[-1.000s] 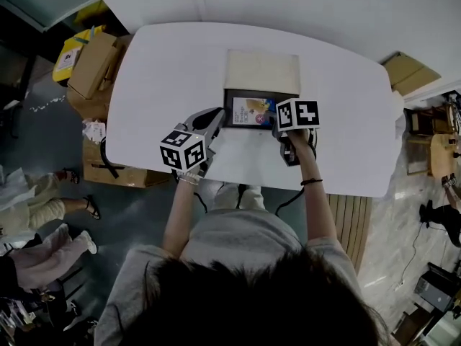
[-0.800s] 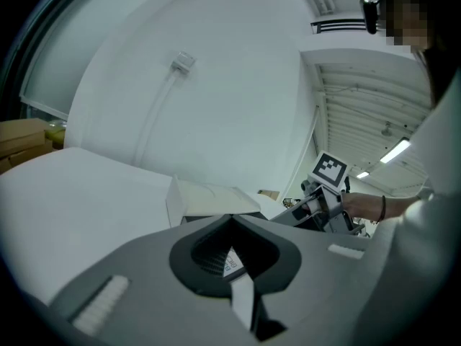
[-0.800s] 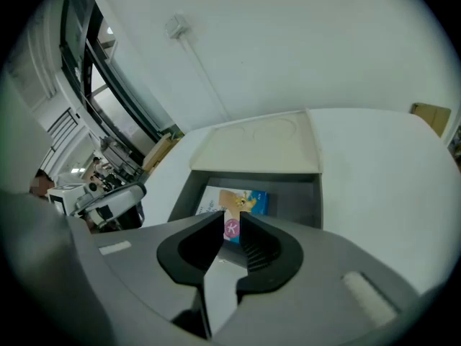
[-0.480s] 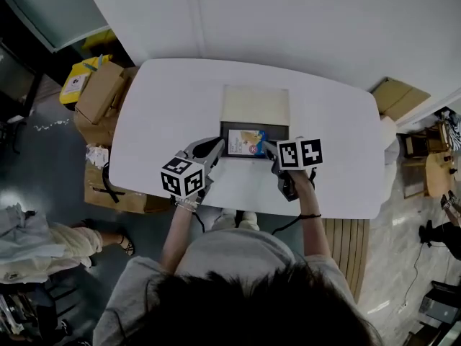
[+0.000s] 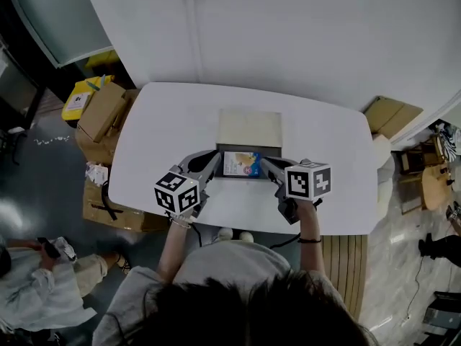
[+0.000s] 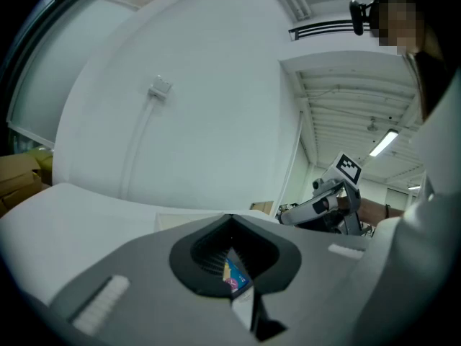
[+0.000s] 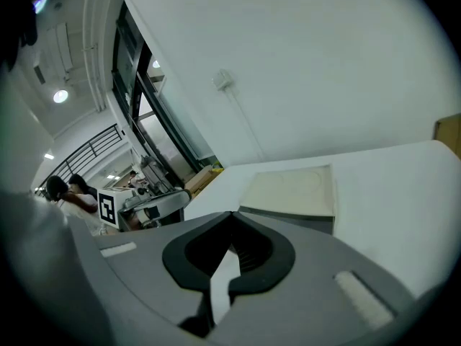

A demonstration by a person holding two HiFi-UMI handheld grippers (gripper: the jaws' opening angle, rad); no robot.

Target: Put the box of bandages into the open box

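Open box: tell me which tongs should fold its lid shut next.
Right, likely. The right tongs, shut and empty, look squarely at the lid; the left tongs barely see it.

Colours — tabletop
White table [image 5: 158,135]; cream-lidded open box [image 5: 249,128]; box of bandages [image 5: 242,163] blue/yellow w/ red; grey left gripper [image 5: 215,158], right gripper [image 5: 265,164] — blk-wht marker squares.

White wall [image 5: 288,42] behind white table [image 5: 158,143] — dark glossy floor [image 5: 43,179], cardboard boxes [image 5: 101,110] stacked left.
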